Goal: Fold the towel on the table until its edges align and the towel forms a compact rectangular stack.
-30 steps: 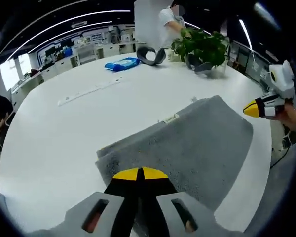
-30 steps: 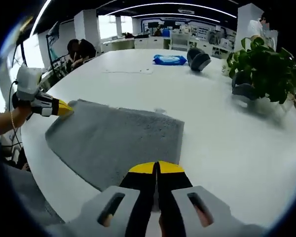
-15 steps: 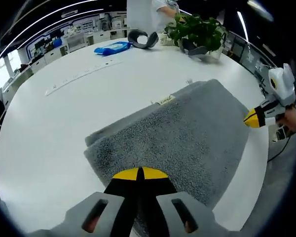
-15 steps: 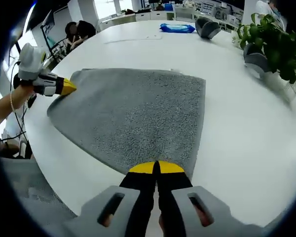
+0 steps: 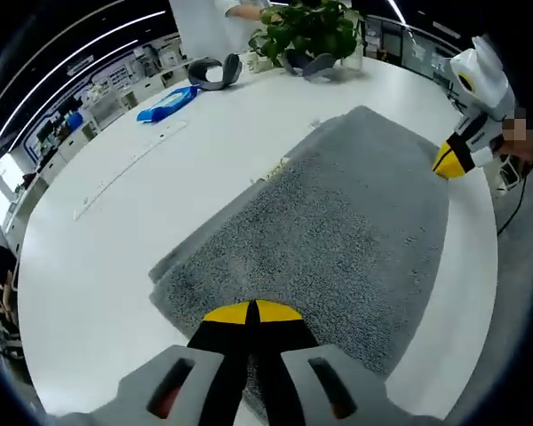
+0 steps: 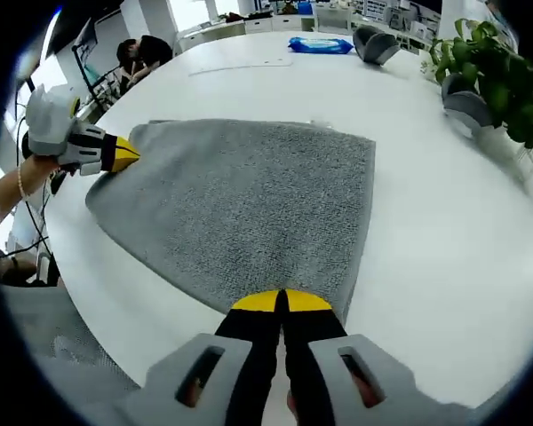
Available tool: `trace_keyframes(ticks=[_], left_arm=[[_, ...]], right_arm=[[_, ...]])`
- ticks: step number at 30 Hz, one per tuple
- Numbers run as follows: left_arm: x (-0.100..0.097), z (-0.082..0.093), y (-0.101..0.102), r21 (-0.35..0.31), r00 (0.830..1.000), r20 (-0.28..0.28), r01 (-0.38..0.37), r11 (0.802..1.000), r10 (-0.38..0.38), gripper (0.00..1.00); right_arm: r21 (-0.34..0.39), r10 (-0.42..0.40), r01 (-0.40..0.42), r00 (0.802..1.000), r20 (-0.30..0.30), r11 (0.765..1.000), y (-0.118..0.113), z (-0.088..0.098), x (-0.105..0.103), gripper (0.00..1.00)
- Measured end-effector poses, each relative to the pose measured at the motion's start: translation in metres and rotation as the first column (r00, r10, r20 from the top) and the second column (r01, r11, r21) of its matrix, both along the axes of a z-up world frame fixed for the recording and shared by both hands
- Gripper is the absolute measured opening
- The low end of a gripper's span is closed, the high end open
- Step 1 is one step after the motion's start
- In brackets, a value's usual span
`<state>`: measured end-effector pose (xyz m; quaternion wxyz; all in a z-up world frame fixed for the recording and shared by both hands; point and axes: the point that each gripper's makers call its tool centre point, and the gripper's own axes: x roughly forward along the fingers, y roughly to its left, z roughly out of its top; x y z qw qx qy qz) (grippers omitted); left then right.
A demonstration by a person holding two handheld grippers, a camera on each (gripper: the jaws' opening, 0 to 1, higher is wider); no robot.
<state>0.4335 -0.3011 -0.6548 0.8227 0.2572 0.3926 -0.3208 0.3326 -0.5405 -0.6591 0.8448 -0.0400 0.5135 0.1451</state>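
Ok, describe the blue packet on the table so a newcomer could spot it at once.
Start at the big white table with the gray towel spread at its near edge. Look past the towel to the far side, where the blue packet lies flat beside two dark gray curved things. It is the one bright blue item there, apart from the leafy plant.

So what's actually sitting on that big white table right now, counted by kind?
Folded grey terry towel: 1
Leafy green potted plant: 1
Flat blue plastic packet: 1
Dark grey curved cushion-like pieces: 2
Long white strip: 1
Yellow-tipped claws pinching the towel, left claw and right claw: 2
Total: 8
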Motion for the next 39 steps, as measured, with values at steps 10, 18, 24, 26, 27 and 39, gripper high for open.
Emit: trace_keyframes(ticks=[10, 18, 24, 26, 27, 39], left_arm=[[-0.001, 0.000, -0.001, 0.042, 1.000, -0.016, 0.027, 0.999, -0.027, 0.00], [-0.011, 0.000, 0.000, 0.090, 0.999, 0.003, 0.036, 0.995, -0.036, 0.00], [-0.019, 0.000, 0.005, 0.054, 1.000, -0.027, 0.004, 0.999, -0.002, 0.00], [-0.022, 0.000, 0.005, 0.052, 1.000, -0.022, 0.004, 0.999, -0.003, 0.00], [-0.023, 0.000, 0.006, 0.050, 1.000, -0.017, 0.004, 0.999, -0.003, 0.00], [-0.042, -0.001, 0.010, 0.022, 0.999, -0.036, -0.033, 0.999, 0.034, 0.00]], right_arm=[[-0.009, 0.024, -0.025, 0.998, -0.054, 1.000, -0.001, -0.001, 0.001, 0.00], [0.027, 0.038, -0.036, 0.997, -0.066, 0.999, -0.001, -0.001, 0.000, 0.00], [0.015, 0.066, -0.064, 0.993, -0.102, 0.998, 0.000, -0.002, 0.002, 0.00], [0.008, 0.072, -0.071, 0.992, -0.105, 0.997, -0.001, -0.002, 0.004, 0.00], [0.005, 0.074, -0.074, 0.992, -0.102, 0.997, -0.001, -0.002, 0.005, 0.00], [-0.046, 0.143, -0.149, 0.984, -0.109, 0.988, -0.005, -0.002, 0.025, 0.00]])
